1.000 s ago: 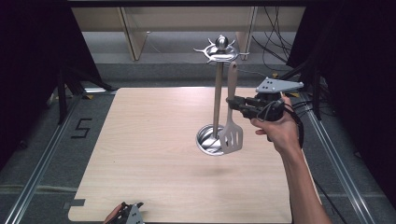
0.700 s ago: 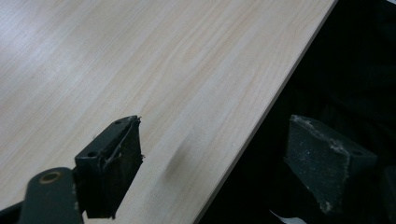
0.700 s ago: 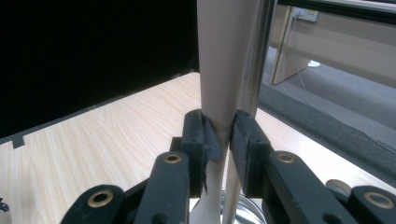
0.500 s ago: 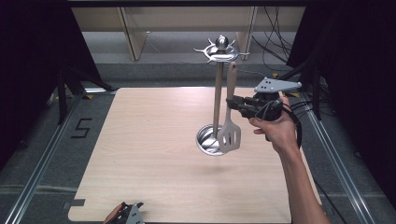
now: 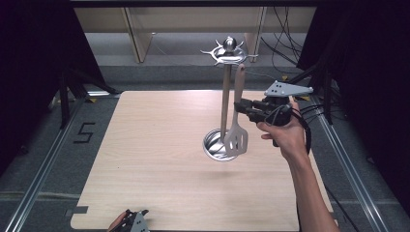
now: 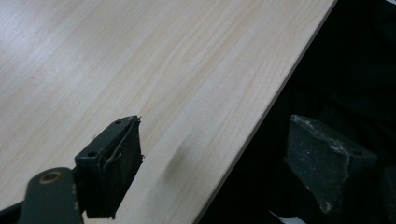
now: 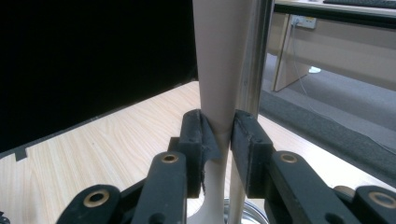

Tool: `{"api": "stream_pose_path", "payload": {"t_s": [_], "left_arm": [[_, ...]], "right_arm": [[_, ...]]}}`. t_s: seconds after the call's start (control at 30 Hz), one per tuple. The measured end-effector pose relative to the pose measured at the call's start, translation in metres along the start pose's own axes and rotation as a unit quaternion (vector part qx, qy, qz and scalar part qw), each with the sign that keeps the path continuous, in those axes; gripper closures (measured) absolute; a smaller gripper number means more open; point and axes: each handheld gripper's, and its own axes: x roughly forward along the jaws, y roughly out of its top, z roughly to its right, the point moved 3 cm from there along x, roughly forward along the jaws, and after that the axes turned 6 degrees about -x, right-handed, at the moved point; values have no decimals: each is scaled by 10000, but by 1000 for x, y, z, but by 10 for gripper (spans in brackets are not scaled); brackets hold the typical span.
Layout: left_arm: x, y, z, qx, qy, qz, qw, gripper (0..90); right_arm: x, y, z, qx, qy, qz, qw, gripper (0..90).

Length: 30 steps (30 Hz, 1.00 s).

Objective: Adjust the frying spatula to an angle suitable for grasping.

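at the near edge of the wooden table (image 5: 159, 159) the left gripper (image 5: 134, 222) sits low by the table's front corner; in the left gripper view its two black jaws stand wide apart with nothing between them, one over the wood (image 6: 140, 70), the other past the table's edge over the dark. farther in, on the person's right, the right hand (image 5: 284, 135) holds the right gripper (image 5: 241, 107) level, pointing toward the table's middle. its jaws are nearly closed and clamp the pale handle of the slotted spatula (image 5: 237, 121); in the right gripper view the pads press the narrow neck of the handle (image 7: 215, 93) from both sides. the spatula hangs upright, its slotted blade low over the round metal base (image 5: 212, 145) of the utensil stand (image 5: 225, 96), its handle just beside the stand's pole and reaching up to the hook ring (image 5: 227, 50) at the top.
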Motion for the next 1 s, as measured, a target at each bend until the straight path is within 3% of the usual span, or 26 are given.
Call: {"api": "stream_pose_path", "payload": {"t_s": [0.1,0.17,0.43,0.57,0.6,1.0], "left_arm": [[0,0,-1,10,40,0,10000,178],[0,0,-1,3,36,2,10000,178],[-1,1,0,5,29,18,10000,178],[-1,0,0,-2,-26,11,10000,178],[-1,0,0,-24,-35,21,10000,178],[-2,2,0,2,77,78,9999,178]], "right_arm": [[-1,0,-1,158,58,72,9998,723],[-2,0,0,17,40,104,9999,721],[-7,-3,-2,45,91,99,9999,687],[-14,-8,-2,-60,-39,70,9999,651],[-16,-9,-4,25,-93,48,9999,644],[-36,-29,-10,-142,-223,-8,9997,604]]}}
